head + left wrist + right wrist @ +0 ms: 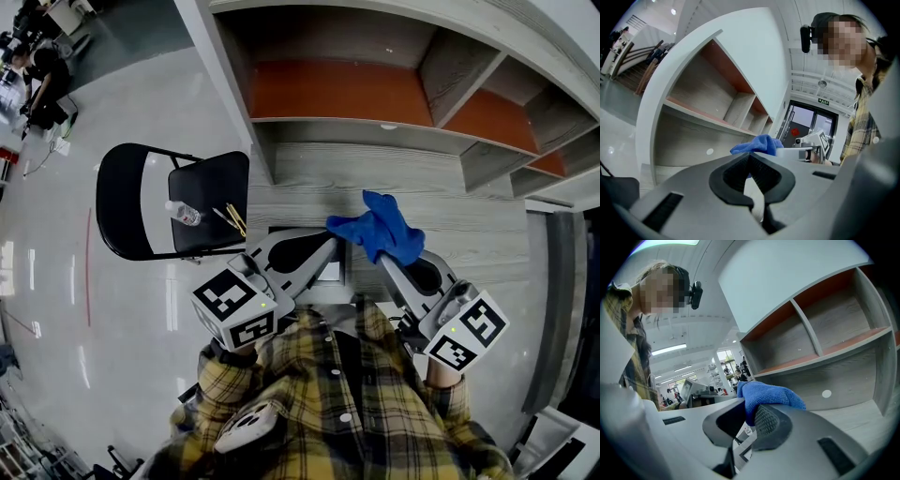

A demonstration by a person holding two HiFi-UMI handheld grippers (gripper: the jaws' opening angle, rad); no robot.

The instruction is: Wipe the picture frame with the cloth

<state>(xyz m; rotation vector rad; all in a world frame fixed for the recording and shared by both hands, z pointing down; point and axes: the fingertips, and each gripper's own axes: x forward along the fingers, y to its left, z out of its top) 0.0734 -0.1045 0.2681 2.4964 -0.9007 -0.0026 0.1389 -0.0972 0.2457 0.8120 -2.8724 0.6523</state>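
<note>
In the head view a person in a plaid shirt holds both grippers over a grey wooden table [478, 239]. The blue cloth [380, 232] is bunched at the tip of my right gripper [382, 255], whose jaws are shut on it; the right gripper view shows the cloth [769, 394] pinched between the pads. My left gripper [334, 247] points at the cloth from the left with its jaws shut. Its own view shows them [750, 158] meeting in front of the cloth [757, 144]. A small dark-edged picture frame [330, 273] lies between the two grippers, mostly hidden by them.
A shelf unit [375, 94] with orange-backed compartments stands at the table's far side. Left of the table is a black folding chair [127, 202] carrying a water bottle [185, 214] and thin yellow sticks [232, 220]. Glossy floor spreads to the left.
</note>
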